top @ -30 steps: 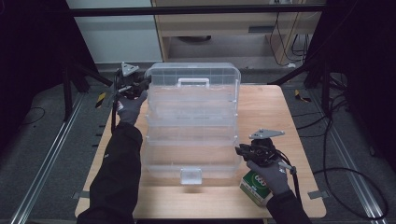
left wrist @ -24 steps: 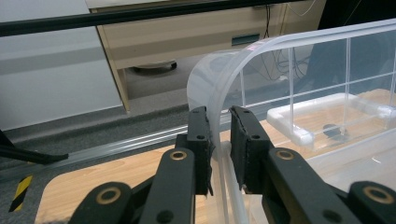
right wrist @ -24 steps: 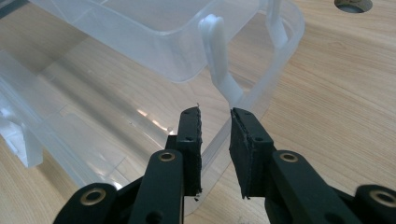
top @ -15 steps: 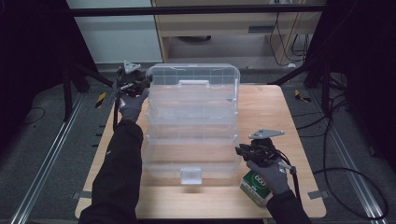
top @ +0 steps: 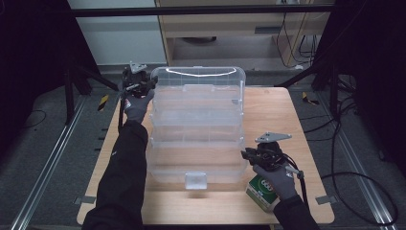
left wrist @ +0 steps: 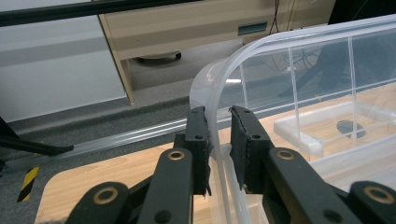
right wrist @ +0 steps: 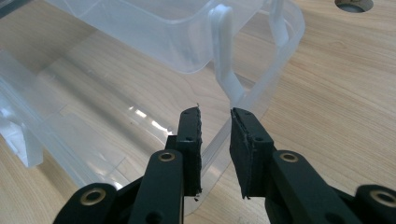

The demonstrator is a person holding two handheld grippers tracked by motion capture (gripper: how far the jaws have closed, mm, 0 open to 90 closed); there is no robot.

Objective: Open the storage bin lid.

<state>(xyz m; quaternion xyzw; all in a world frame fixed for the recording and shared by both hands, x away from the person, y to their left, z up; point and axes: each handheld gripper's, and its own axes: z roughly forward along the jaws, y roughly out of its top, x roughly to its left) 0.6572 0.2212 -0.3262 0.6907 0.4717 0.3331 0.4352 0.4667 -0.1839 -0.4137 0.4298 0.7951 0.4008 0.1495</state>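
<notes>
A large clear plastic tiered box (top: 196, 124) lies unfolded across the wooden table (top: 273, 110), with its trays stepped toward me. Its lid (top: 198, 79) stands up at the far end. My left gripper (top: 151, 85) is at the lid's far left corner. In the left gripper view the jaws (left wrist: 218, 135) are shut on the lid's curved rim (left wrist: 243, 51). My right gripper (top: 245, 154) is at the bottom tray's near right corner. In the right gripper view its jaws (right wrist: 215, 135) pinch the tray's rim (right wrist: 280, 70), just below a white hinge arm (right wrist: 224, 51).
A small green and white carton (top: 262, 190) lies on the table under my right hand. The box's latch tab (top: 196, 181) faces the front edge. A wooden cabinet (top: 230, 28) stands behind the table, and dark frame legs flank it.
My left hand has edged slightly to the right with the lid's corner. The right hand and the bottom tray have stayed put.
</notes>
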